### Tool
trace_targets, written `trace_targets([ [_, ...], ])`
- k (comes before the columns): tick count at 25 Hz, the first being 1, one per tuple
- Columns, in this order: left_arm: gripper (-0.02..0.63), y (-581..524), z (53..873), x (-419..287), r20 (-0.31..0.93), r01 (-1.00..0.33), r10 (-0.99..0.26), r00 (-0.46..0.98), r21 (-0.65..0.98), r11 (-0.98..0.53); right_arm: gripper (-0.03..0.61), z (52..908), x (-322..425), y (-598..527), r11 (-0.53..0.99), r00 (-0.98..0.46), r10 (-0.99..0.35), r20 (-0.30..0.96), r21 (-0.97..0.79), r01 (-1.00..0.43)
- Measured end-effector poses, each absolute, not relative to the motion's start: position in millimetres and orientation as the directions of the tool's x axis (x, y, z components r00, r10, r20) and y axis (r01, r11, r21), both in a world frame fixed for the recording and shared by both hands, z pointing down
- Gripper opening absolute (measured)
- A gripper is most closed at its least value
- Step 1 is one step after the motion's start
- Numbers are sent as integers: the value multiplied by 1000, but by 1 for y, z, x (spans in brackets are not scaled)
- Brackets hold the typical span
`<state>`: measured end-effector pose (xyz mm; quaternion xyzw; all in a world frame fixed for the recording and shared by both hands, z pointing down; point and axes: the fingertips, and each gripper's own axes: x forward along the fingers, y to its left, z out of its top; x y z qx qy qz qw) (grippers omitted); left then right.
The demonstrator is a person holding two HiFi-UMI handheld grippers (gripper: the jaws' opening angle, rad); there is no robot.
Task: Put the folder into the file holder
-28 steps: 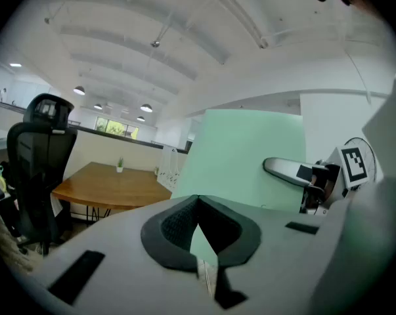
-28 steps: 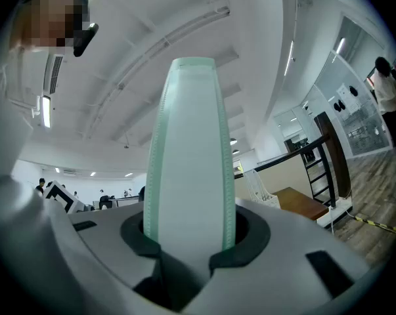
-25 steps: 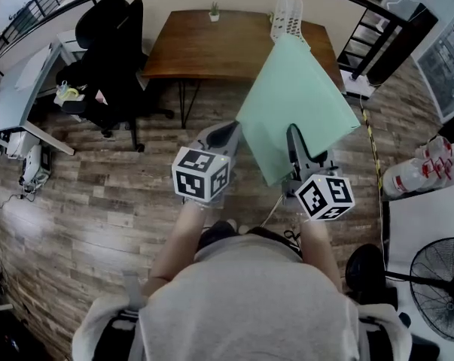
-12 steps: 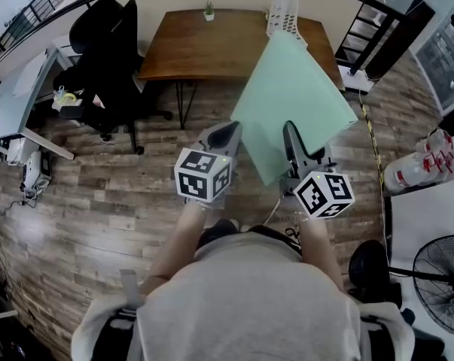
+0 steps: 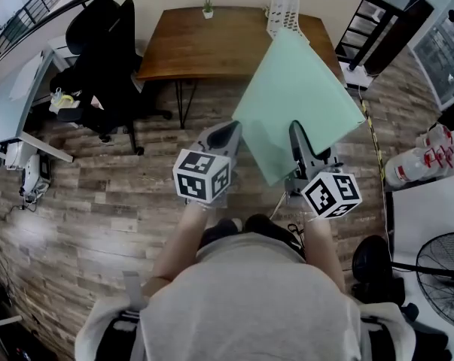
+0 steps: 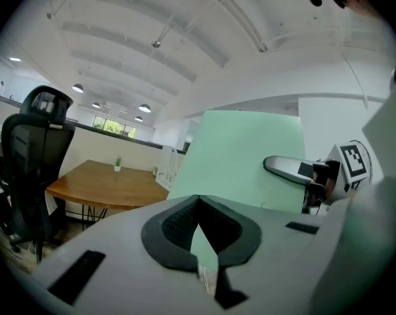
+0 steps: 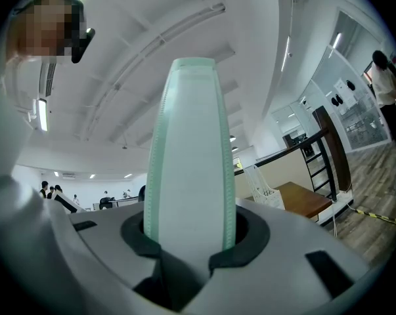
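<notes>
The wooden desk point(image 5: 211, 43) stands well ahead of me across the plank floor, and I am not up against it. The green folder point(image 5: 298, 104) is the next biggest thing here: it is up in the air, tilted, with its top corner overlapping the desk's right end as seen from my head. It touches neither the desk nor the holder.

The white mesh file holder point(image 5: 284, 10) stands upright on the desk's far right corner, and I cannot see whether anything is in it.

My right claw point(image 5: 297, 134) is clamped on the folder's lower edge, the sheet rising straight out from between its 2 jaws. My left claw point(image 5: 225, 131) sits just beside the folder's left edge with its jaws brought together at the tips. It seems to grip nothing, and green only shows through the gap behind them.

So I judge the pickup done and 2 steps left: carrying the folder to the desk, then sliding it down into the holder.
</notes>
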<state>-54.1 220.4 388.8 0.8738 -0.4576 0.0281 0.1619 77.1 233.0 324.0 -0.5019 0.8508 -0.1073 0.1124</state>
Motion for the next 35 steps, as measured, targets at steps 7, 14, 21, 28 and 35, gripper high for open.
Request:
trace_targets([
  [7,11,215,404,-67,215,-805,-784,582,290,-517,163,337,67,231,458,-464,-884,-60,-313,-832],
  [14,11,193,413,-72,233,-804,-779,583,306,-510,163,344,63,201,459,-469,-882,-47,-312,-832],
  [21,11,138,411,-80,232,-826,-802,551,292,-483,163,351,66,139,474,-482,-874,-60,-329,-817],
  [28,11,60,398,-75,222,-838,-815,535,262,-478,163,333,76,60,497,-487,-865,-120,-334,-801],
  [35,11,-5,386,-64,208,-852,-831,516,225,-472,163,329,92,-13,505,-488,-862,-139,-334,-796],
])
